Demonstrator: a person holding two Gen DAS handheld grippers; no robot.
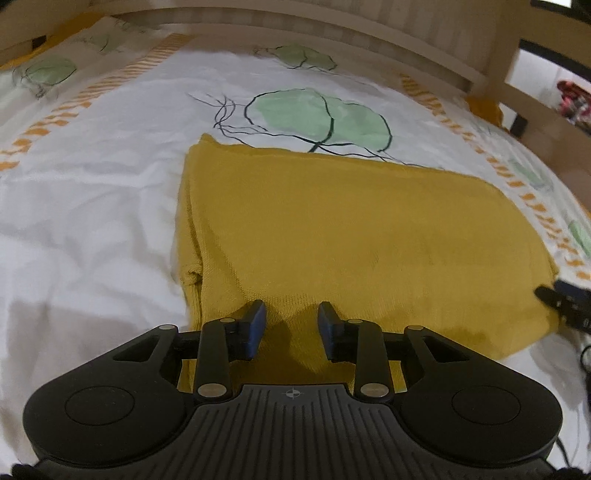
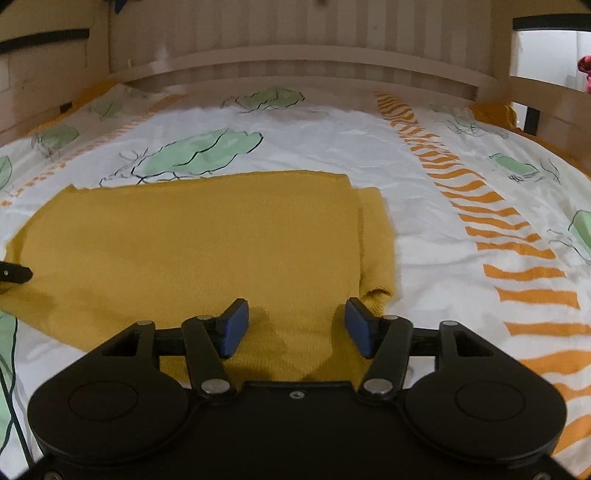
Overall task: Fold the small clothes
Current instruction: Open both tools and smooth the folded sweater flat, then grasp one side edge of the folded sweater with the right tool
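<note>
Both our open, empty grippers, the left gripper (image 1: pixel 291 328) and right gripper (image 2: pixel 297 326), sit at the near edge of the yellow top (image 1: pixel 351 236), which stretches left to right.

We look low and close along each gripper toward the headboard (image 1: pixel 332 33). Left view takes the yellow garment's (image 1: pixel 351 236) left end, right its right. Both share its middle.
</note>
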